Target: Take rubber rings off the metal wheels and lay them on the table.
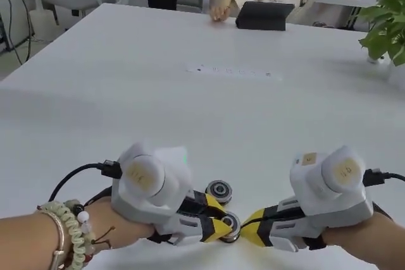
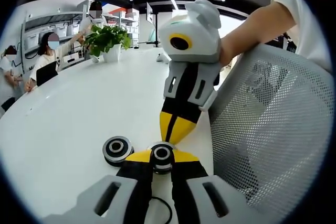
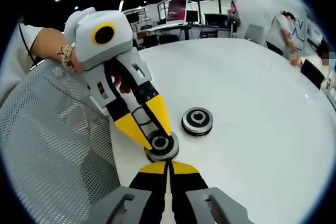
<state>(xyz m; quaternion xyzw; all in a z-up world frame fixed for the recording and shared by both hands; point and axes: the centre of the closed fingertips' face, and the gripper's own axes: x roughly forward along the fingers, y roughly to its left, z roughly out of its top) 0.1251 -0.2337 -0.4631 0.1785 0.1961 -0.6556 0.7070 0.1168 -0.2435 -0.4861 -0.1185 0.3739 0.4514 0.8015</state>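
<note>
Table [image 1: 190, 112] holds two wheels [image 1: 219, 189]; left tool [image 2: 161, 157] pinches one, right tool [image 3: 168, 167] pressed together.

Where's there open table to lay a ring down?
Bare table from the loose wheel out to the socket strip. Crowded at the near edge: left hand-held gripper and right hand-held gripper meet at the gripped wheel.
</note>
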